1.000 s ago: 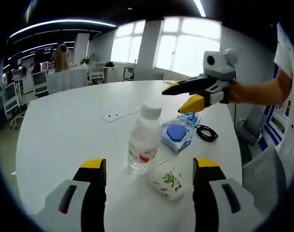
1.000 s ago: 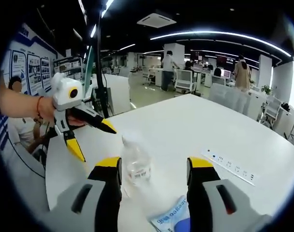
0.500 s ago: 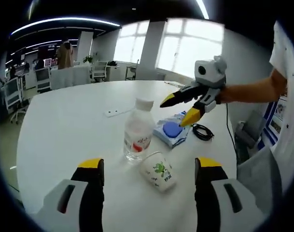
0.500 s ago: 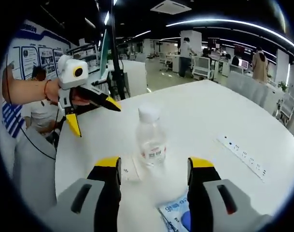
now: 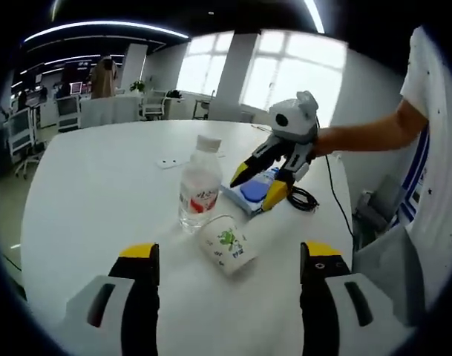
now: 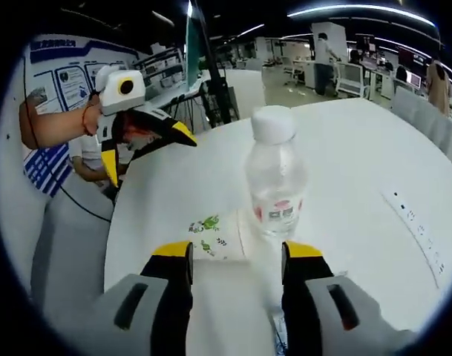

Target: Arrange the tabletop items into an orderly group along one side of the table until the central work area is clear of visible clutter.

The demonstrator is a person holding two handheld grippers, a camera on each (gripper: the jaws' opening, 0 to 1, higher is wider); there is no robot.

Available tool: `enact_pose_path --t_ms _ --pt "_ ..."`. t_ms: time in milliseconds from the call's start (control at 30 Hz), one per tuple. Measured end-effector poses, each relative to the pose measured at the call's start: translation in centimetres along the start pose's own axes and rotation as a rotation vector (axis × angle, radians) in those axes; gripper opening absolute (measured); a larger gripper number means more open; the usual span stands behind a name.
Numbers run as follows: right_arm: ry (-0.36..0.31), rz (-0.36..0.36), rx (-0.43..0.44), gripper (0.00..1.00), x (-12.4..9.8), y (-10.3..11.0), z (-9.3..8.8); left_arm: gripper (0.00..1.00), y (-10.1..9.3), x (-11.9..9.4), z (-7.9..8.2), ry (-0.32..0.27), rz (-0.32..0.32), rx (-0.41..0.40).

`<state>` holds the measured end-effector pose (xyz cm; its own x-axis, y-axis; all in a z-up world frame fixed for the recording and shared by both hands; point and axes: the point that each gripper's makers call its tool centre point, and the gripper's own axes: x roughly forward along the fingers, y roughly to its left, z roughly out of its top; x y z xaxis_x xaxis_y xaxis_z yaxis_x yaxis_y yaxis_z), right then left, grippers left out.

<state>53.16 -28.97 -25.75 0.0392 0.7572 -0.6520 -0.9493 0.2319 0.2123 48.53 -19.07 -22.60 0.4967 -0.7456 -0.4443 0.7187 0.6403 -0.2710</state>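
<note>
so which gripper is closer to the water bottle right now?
Right. The right gripper hovers open just beside the water bottle, over the blue pack. The left gripper sits further back, open, behind the tipped paper cup.

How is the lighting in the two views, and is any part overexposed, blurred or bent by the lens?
In the left gripper view, the windows are blown out to white, and the table edge curves from fisheye distortion. In the right gripper view, the ceiling light strips glare against a dark ceiling, the bottle is sharp, and the power strip near the rim looks soft and bent.
</note>
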Motion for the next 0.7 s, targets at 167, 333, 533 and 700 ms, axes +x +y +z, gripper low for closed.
enact_pose_path --t_ms 167,333,533,700 --pt "0.017 0.058 0.003 0.41 0.9 0.2 -0.4 0.79 -0.3 -0.3 -1.0 0.008 0.005 -0.02" --pt "0.027 0.116 0.023 0.37 1.8 0.1 -0.7 0.79 -0.4 -0.4 -1.6 0.009 0.011 -0.04" --pt "0.012 0.179 0.062 0.32 2.5 0.1 -0.5 0.78 -0.2 -0.2 -1.8 0.01 0.015 -0.05" --pt "0.01 0.231 0.093 0.31 2.9 0.1 -0.4 0.78 -0.1 0.3 -1.8 0.01 0.012 -0.054"
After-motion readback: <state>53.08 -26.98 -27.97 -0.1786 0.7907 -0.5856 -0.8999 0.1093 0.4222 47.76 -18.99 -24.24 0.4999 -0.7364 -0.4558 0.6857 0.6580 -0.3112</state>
